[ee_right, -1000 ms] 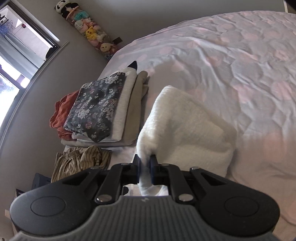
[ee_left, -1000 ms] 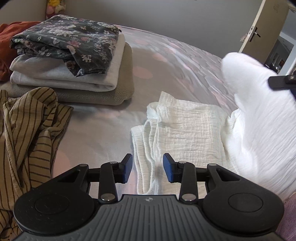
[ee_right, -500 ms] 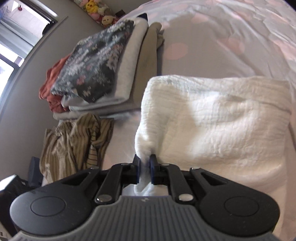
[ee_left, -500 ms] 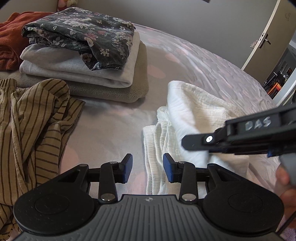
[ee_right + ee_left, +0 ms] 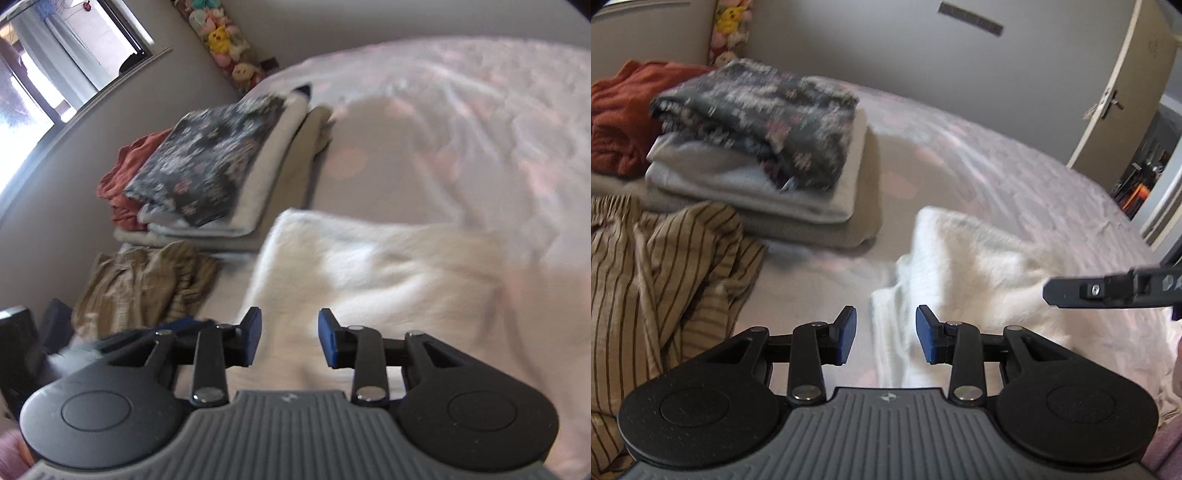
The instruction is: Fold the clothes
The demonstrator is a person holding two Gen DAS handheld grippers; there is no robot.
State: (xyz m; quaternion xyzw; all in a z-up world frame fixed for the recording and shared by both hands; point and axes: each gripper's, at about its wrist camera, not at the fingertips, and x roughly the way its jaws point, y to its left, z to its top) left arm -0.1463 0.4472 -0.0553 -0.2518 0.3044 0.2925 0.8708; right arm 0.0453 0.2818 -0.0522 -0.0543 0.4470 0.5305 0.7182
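A white crinkled garment (image 5: 975, 266) (image 5: 373, 280) lies folded over on the pale bed cover, its left edge in layers. My left gripper (image 5: 885, 332) hangs open just above that layered edge, nothing pressed between its blue pads. My right gripper (image 5: 290, 334) has its jaws opening over the near edge of the white garment; the cloth lies below the pads and they do not press on it. Its dark finger (image 5: 1108, 291) reaches in from the right in the left wrist view.
A stack of folded clothes (image 5: 768, 147) (image 5: 229, 173), with a dark floral piece on top, stands at the back left. An orange-red garment (image 5: 617, 114) lies behind it. A crumpled brown striped garment (image 5: 661, 266) (image 5: 144, 280) sits at the left. A door (image 5: 1119, 85) stands far right.
My right gripper brought the white garment down and over onto the bed, then let go as its jaws parted. My left gripper stayed open and rose a little.
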